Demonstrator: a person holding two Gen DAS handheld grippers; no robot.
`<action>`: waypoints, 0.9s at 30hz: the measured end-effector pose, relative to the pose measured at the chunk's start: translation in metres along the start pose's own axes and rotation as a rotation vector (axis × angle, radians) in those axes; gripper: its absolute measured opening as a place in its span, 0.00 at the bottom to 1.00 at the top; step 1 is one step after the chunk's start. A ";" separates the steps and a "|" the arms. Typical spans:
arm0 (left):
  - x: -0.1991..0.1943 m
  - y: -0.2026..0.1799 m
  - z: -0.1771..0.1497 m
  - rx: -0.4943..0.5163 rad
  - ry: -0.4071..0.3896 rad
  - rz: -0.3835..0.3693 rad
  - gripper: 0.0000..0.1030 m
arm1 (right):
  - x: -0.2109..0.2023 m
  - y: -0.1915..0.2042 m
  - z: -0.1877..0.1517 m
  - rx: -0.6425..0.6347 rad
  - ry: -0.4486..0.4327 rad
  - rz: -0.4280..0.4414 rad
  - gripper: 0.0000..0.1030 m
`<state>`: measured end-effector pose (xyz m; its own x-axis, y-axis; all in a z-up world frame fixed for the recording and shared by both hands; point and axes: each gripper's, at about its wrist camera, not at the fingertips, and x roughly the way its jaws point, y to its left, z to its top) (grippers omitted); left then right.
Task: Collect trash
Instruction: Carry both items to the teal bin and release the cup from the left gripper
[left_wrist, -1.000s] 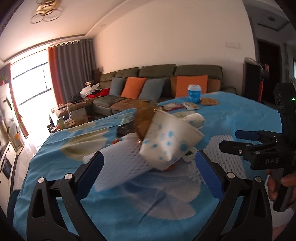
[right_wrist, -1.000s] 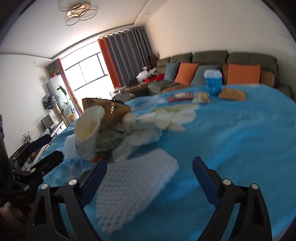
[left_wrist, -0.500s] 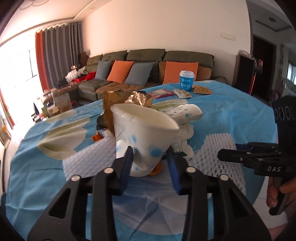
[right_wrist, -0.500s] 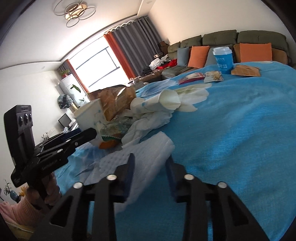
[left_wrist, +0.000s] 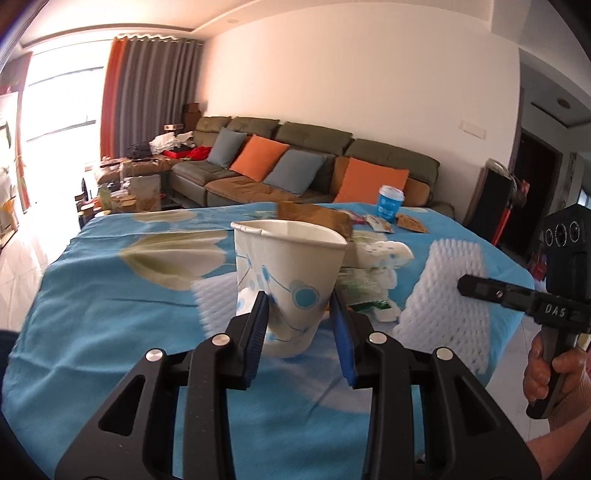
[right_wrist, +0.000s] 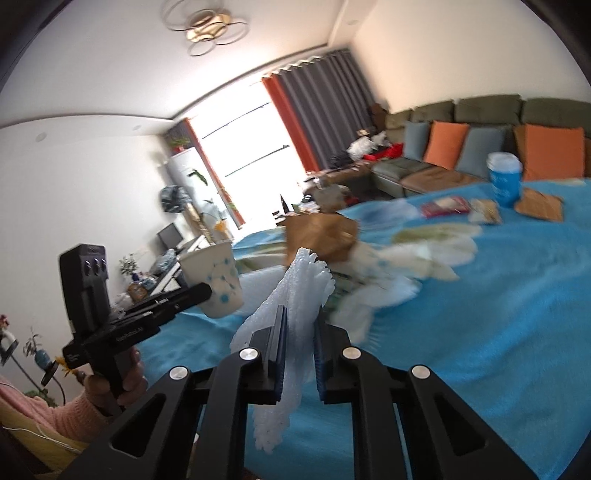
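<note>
My left gripper (left_wrist: 298, 301) is shut on a white paper cup with blue dots (left_wrist: 286, 273) and holds it upright above the blue tablecloth (left_wrist: 110, 325). The cup also shows in the right wrist view (right_wrist: 216, 280). My right gripper (right_wrist: 300, 319) is shut on a white foam net sheet (right_wrist: 301, 291), lifted off the table; it also shows in the left wrist view (left_wrist: 448, 295). A pile of trash stays on the table: a brown paper bag (left_wrist: 314, 218), crumpled white tissue (left_wrist: 380, 258) and a second foam sheet (left_wrist: 214, 299).
A blue lidded cup (left_wrist: 389, 201) and several flat packets (left_wrist: 410, 223) lie at the table's far side. A green sofa with orange and grey cushions (left_wrist: 295, 162) stands behind the table. The table's right edge (left_wrist: 517, 317) runs below the right gripper.
Both grippers closed: the left on the paper cup, the right on the foam sheet. Both items have been lifted off the pile, the cup turned upright.
</note>
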<state>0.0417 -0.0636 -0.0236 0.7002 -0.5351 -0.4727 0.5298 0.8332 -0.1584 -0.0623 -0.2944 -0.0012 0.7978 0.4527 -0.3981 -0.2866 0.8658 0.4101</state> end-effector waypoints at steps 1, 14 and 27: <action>-0.007 0.006 -0.001 -0.009 -0.006 0.009 0.33 | 0.002 0.006 0.003 -0.011 -0.001 0.012 0.12; -0.117 0.118 -0.020 -0.138 -0.071 0.309 0.33 | 0.102 0.099 0.030 -0.123 0.097 0.221 0.12; -0.206 0.248 -0.046 -0.239 -0.033 0.572 0.33 | 0.218 0.200 0.048 -0.249 0.238 0.382 0.12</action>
<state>0.0072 0.2595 -0.0055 0.8579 0.0041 -0.5139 -0.0528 0.9954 -0.0800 0.0799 -0.0329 0.0338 0.4770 0.7577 -0.4453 -0.6749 0.6404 0.3667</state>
